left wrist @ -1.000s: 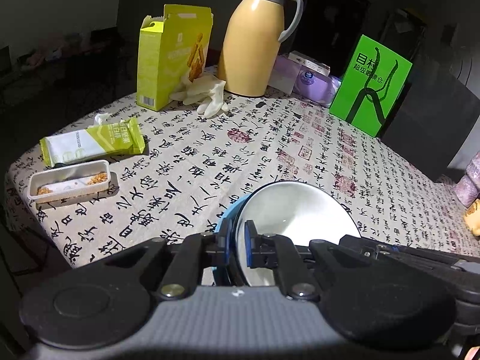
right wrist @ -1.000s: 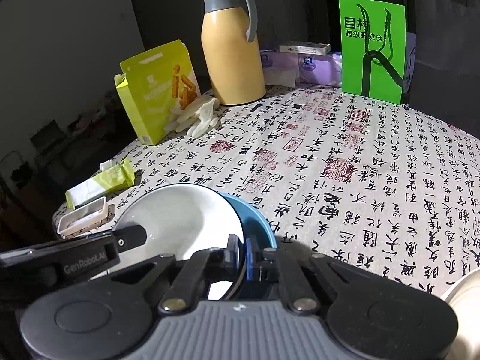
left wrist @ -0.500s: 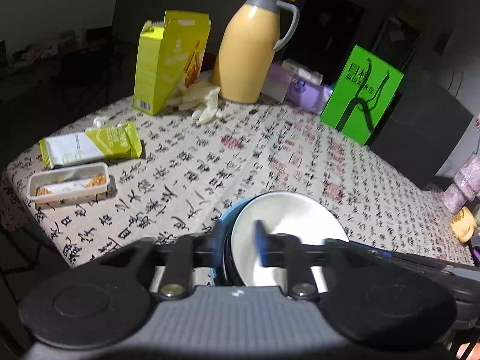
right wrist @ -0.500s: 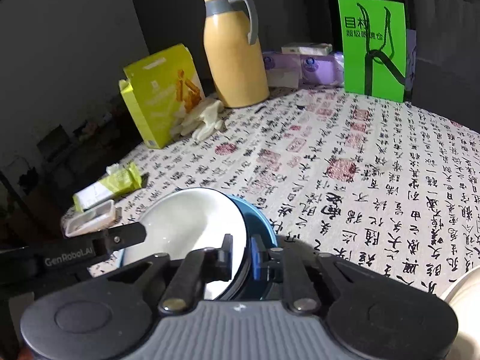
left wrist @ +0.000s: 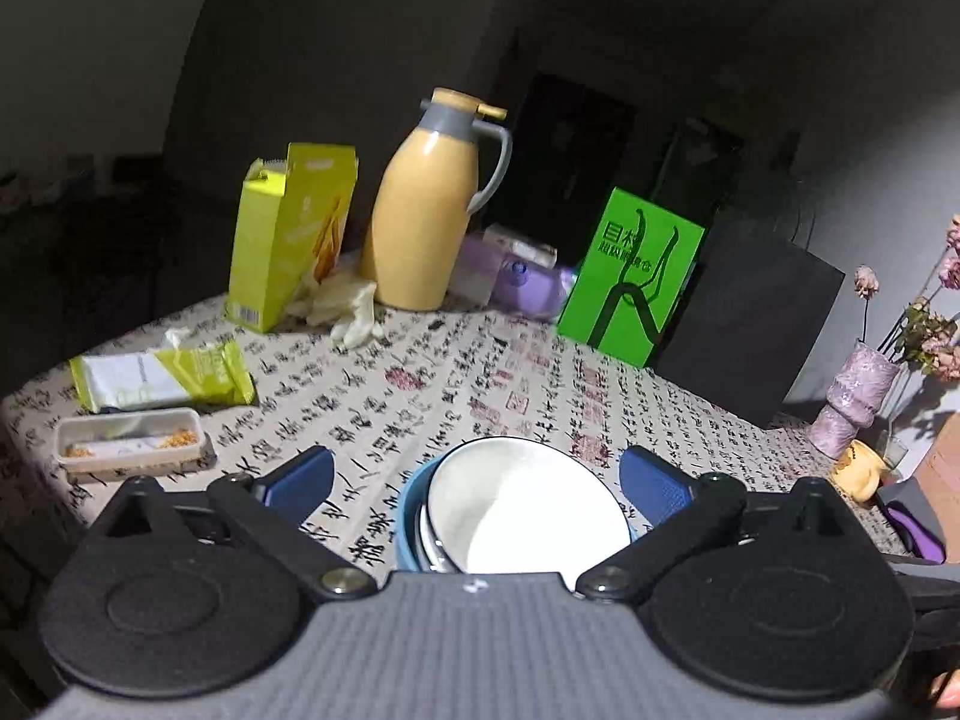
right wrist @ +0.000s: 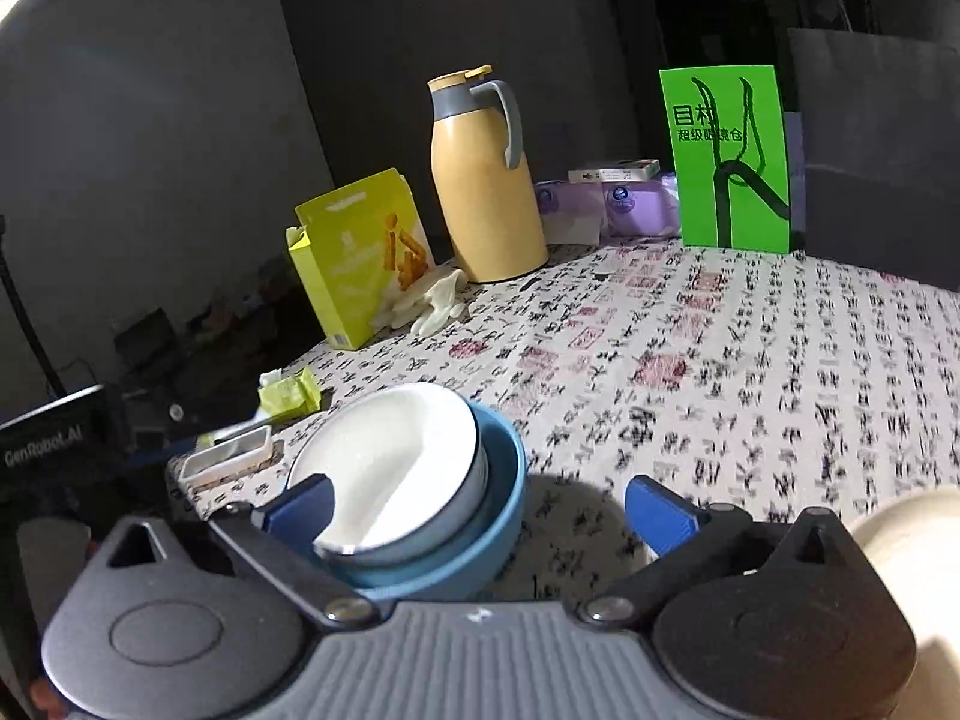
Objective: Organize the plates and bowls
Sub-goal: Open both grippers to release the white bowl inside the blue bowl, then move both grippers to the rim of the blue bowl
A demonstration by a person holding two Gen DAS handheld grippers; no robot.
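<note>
You are holding both grippers over the white round bowl point(left wrist: 522, 504), which is sitting inside the light blue round bowl point(left wrist: 409, 516) on the table. Your left gripper point(left wrist: 474, 480) is opening its jaws wide, and the two bowls are lying in the gap between its blue pads point(left wrist: 300, 477), not touching either one. Your right gripper point(right wrist: 477, 504) is opening its jaws wide too. Its left blue pad is showing in front of the white bowl point(right wrist: 390, 456), and its right pad is standing well apart from the blue bowl point(right wrist: 501, 480), over the cloth. Nothing is being squeezed.

The bowls are resting on a tablecloth printed with black and red writing point(left wrist: 540, 396). Beyond the bowls, a tall yellow jug with a grey handle point(left wrist: 429, 210) is standing at the far edge. Left of the jug, an open yellow-green cardboard box point(left wrist: 288, 234) is standing with pale gloves point(left wrist: 351, 306) beside it. Right of the jug, a bright green card point(left wrist: 633, 282) is standing up. A small white tray point(left wrist: 129, 447) is lying near the bowls, on their left. The room behind is looking dark.
</note>
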